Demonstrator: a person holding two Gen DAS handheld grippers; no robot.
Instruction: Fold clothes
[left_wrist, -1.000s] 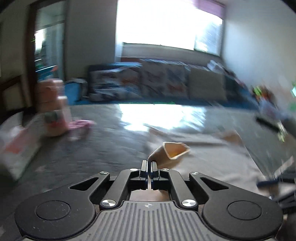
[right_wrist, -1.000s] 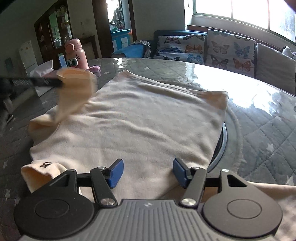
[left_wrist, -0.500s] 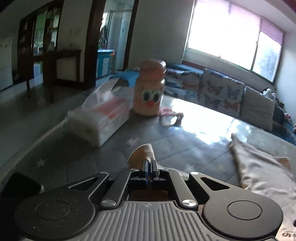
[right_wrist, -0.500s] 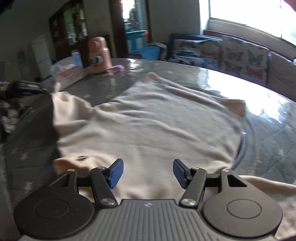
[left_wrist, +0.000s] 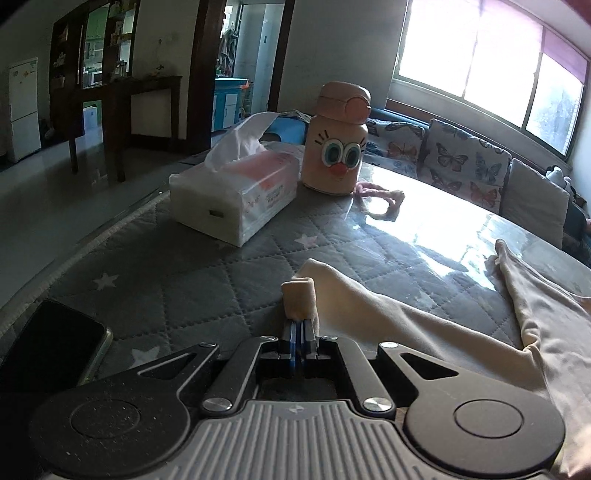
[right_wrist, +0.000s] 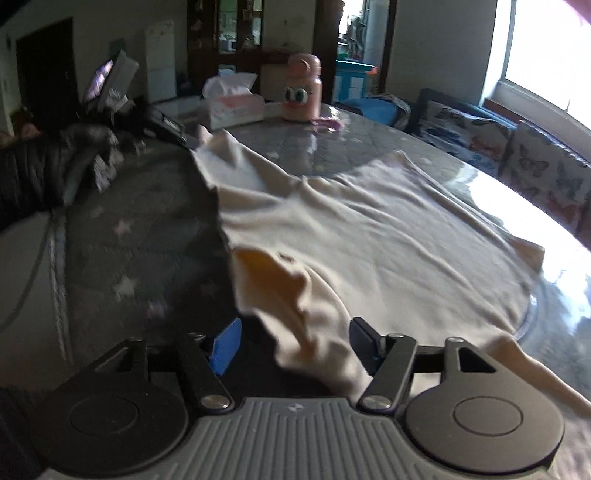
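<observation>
The left gripper (left_wrist: 298, 334) has black linkage arms, silver screws and blue pads. The right gripper (right_wrist: 293, 341) looks the same, with a grey ribbed body.

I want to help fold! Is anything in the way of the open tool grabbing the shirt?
No. The right tool is open, with a bunched fold of the cream shirt already lying between its fingers. Nothing else sits between them.

Round surface (left_wrist: 207, 280) covered with grey quilted star-print cloth under a glossy clear sheet. Landmark: pink cartoon-face bottle (left_wrist: 338, 138), upright near the far edge. Touching its left: white tissue pack (left_wrist: 236, 192). Just right of its base: small pink fabric piece (left_wrist: 380, 194). Well in front, spreading right: cream garment (right_wrist: 369, 236), laid out and wrinkled. Far front-left: dark phone (left_wrist: 51, 347), flat.
</observation>
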